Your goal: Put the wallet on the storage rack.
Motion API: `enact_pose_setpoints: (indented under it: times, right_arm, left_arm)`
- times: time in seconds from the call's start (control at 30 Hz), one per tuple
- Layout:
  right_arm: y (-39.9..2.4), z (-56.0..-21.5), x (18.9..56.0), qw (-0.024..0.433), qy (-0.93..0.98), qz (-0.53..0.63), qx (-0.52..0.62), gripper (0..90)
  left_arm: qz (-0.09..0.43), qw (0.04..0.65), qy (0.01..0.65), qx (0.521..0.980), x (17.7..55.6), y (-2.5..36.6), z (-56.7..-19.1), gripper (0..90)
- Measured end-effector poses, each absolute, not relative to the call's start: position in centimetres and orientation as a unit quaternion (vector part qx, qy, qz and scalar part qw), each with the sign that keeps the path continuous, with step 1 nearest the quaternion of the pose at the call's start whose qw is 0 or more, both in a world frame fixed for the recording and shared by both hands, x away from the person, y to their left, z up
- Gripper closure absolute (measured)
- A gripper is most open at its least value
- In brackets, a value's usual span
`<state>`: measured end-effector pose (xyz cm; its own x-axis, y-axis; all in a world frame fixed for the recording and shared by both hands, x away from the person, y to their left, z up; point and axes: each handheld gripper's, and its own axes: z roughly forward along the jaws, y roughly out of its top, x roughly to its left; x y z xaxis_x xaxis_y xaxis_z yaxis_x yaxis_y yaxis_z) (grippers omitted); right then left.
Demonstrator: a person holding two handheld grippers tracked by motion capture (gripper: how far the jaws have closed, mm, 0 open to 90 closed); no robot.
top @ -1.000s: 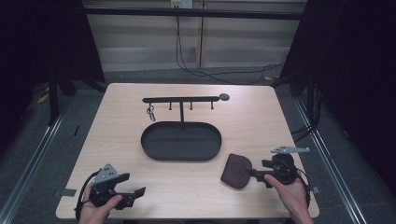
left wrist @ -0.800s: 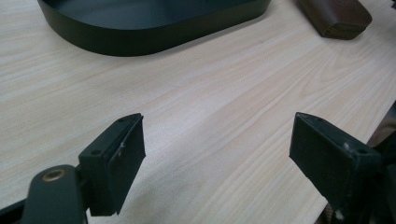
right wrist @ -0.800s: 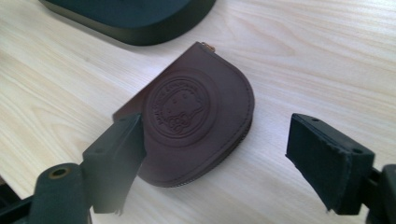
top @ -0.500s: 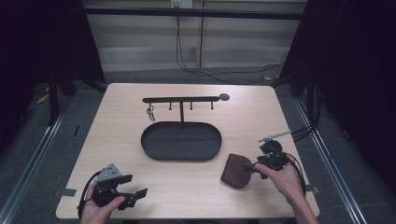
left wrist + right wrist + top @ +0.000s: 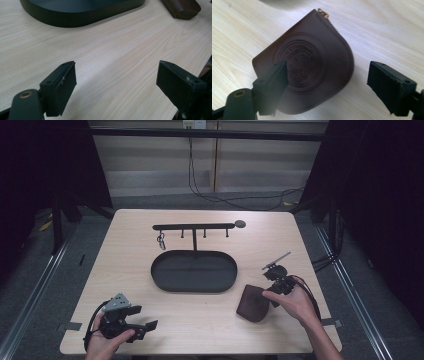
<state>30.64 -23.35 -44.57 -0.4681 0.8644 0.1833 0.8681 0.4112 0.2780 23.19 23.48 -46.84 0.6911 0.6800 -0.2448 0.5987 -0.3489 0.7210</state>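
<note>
- A brown pouch [image 5: 254,302] is seen lying flat on the bench [image 5: 125,250] toward the near right corner, just off the right end of the black oval tray [image 5: 194,271].
- The right gripper [image 5: 276,282] is held at the pouch's right side with its jaws spread wide; nothing is clamped yet. In the right gripper view one jaw is over the pouch's face, the other out over bare wood.
- The left gripper [image 5: 145,327] is parked near the near left corner, jaws apart too, nothing between them.
- A hook rack [image 5: 195,226] is stood behind the tray, with keys [image 5: 161,240] hung at its left end.
- Risk, probably: a flat, soft pouch could get pinched on one flap only and slide or fold; it could also be shoved toward the near edge if the jaws close off-centre.
- A round embossed stamp [image 5: 299,61] is visible on the pouch; lettering runs around it but can't be read. A small gold zip pull [image 5: 323,13] is seen at the far tip.
</note>
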Motion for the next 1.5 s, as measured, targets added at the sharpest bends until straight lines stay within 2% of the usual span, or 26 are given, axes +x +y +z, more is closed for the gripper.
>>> enact_pose_setpoints:
  times: [0.23,0.27,0.53,0.57,0.67,0.97,1.13,1.2,1.23,1.27,1.3,1.33,1.5]
  right_arm:
    - [-22.3,-45.4,31.7,0.013,-0.843,-0.142,-0.518,16.1]
    - [-22.1,-45.8,31.8,0.013,-0.844,-0.140,-0.517,13.8]
    - [-22.2,-46.3,32.3,0.038,-0.840,-0.140,-0.522,15.0]
    - [-22.2,-46.3,32.4,0.046,-0.841,-0.141,-0.520,20.9]
    - [-22.1,-46.2,32.5,0.055,-0.844,-0.145,-0.514,25.3]
    - [-21.8,-46.5,33.5,0.092,-0.839,-0.145,-0.517,25.4]
    - [-21.9,-46.4,33.4,0.091,-0.838,-0.145,-0.518,27.6]
    - [-21.8,-46.2,33.2,0.080,-0.837,-0.145,-0.522,29.7]
    - [-22.0,-45.9,33.1,0.071,-0.834,-0.149,-0.526,36.8]
    - [-22.0,-45.9,33.1,0.071,-0.834,-0.149,-0.526,36.8]
    - [-22.5,-45.6,33.1,0.070,-0.828,-0.155,-0.534,47.2]
    - [-22.9,-45.5,33.1,0.073,-0.822,-0.164,-0.540,53.1]
    - [-23.4,-45.1,32.9,0.078,-0.816,-0.173,-0.546,58.5]
  left_arm:
    - [0.042,0.406,0.388,0.826,23.3,23.2,-47.0,16.3]
    - [0.043,0.405,0.388,0.827,23.3,23.2,-47.0,16.3]
    - [0.045,0.400,0.387,0.830,23.3,23.1,-47.0,16.3]
    - [0.045,0.399,0.386,0.831,23.3,23.1,-47.1,16.3]
    - [0.045,0.399,0.387,0.830,23.3,23.1,-47.1,16.3]
    - [0.045,0.402,0.387,0.828,23.3,23.3,-46.9,16.4]
    - [0.046,0.403,0.389,0.827,23.3,23.4,-46.9,16.4]
    - [0.043,0.404,0.387,0.827,23.3,23.4,-46.9,16.4]
    - [0.045,0.405,0.386,0.828,23.4,23.3,-46.9,16.6]
    - [0.045,0.405,0.386,0.828,23.4,23.3,-46.9,16.6]
    - [0.045,0.403,0.384,0.829,23.5,23.3,-46.9,16.6]
    - [0.045,0.403,0.385,0.829,23.5,23.2,-47.0,16.6]
    - [0.045,0.404,0.386,0.828,23.4,23.3,-47.0,16.6]
